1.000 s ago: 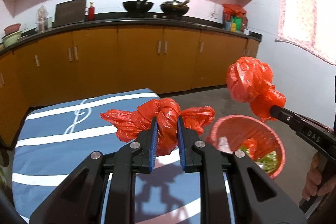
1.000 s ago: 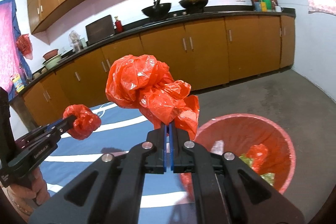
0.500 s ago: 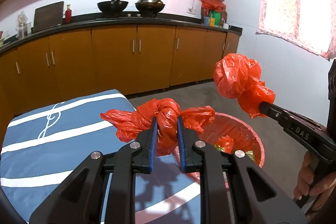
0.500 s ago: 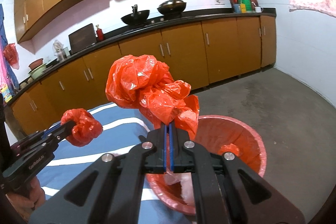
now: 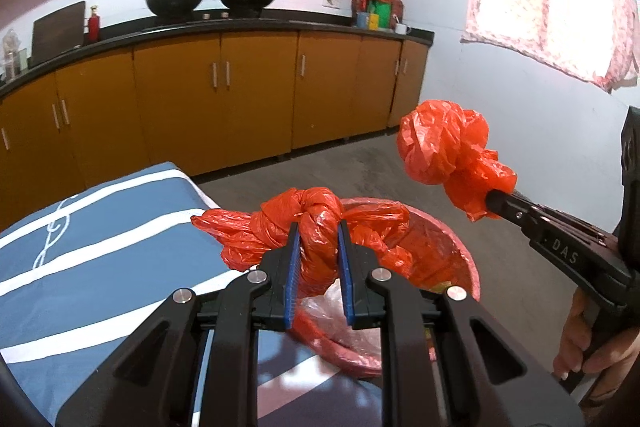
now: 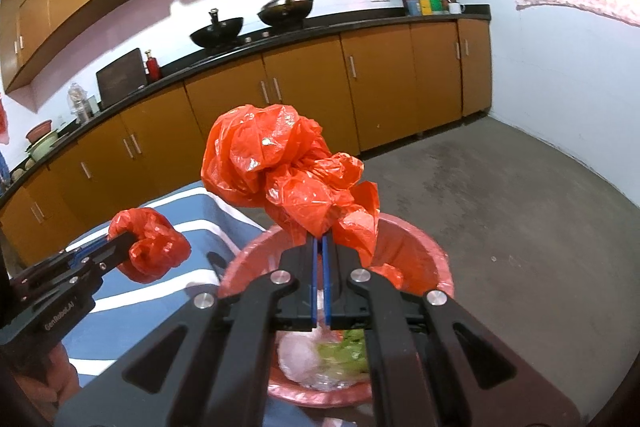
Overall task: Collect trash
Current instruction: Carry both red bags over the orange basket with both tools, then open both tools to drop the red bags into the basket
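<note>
My left gripper [image 5: 318, 233] is shut on a knotted red plastic bag [image 5: 316, 227] and holds it over the near rim of a bin lined in red [image 5: 460, 247]. My right gripper [image 6: 320, 245] is shut on a crumpled red plastic bag [image 6: 280, 163], held up above the same bin [image 6: 424, 247]. The bin holds clear plastic and green scraps [image 6: 344, 347]. Each gripper shows in the other's view: the right one [image 5: 492, 203] with its bag [image 5: 444, 147], the left one [image 6: 128, 239] with its bag [image 6: 152, 247].
A table with a blue and white striped cloth [image 5: 100, 235] stands left of the bin. Brown kitchen cabinets [image 5: 240, 99] line the far wall under a dark counter with two woks [image 5: 176, 1]. Bare grey floor [image 6: 500, 195] lies to the right, with a white wall beyond.
Both grippers have moved right, off the table, with their bags. The bin now lies right under them and closer.
</note>
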`<state>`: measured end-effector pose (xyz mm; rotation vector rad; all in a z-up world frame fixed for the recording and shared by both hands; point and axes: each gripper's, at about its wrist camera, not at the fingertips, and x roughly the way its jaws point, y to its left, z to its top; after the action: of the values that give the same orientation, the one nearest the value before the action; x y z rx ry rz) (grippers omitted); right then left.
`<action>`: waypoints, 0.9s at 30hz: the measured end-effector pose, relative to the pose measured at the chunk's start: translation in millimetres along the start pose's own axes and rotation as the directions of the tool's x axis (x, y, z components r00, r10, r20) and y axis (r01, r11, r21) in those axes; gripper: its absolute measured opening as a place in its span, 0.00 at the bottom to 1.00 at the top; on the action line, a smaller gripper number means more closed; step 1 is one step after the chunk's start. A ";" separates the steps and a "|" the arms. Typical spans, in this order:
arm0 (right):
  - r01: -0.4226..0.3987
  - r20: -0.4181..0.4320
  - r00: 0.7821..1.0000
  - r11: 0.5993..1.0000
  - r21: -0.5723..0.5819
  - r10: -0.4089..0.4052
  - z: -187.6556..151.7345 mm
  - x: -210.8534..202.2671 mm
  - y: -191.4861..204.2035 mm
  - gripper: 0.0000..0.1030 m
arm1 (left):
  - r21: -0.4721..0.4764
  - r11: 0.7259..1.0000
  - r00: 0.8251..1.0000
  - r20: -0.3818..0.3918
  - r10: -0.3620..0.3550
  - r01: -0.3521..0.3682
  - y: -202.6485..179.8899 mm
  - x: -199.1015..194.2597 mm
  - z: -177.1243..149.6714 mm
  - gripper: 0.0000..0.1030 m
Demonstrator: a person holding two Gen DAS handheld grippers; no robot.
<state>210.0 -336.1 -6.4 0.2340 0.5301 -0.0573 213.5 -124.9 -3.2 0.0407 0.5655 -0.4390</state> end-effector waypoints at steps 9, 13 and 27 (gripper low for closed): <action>0.030 -0.038 0.999 0.999 0.029 -0.029 -9.5 18.5 -21.2 0.04 | 0.029 0.999 0.998 -0.045 -0.045 0.046 -18.0 27.1 -4.4 0.17; 0.036 -0.048 0.998 0.998 0.047 -0.034 -12.7 25.6 -27.5 0.04 | 0.042 0.997 0.997 -0.062 -0.055 0.058 -25.0 39.5 -6.6 0.17; 0.029 -0.063 0.998 0.996 0.084 -0.024 -13.7 45.9 -33.6 0.04 | 0.063 0.994 0.992 -0.103 -0.077 0.084 -34.0 69.9 -10.9 0.19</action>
<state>238.9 -365.3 -48.1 0.3130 0.5934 -0.0988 246.6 -181.4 -46.5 0.1056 0.6531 -0.5370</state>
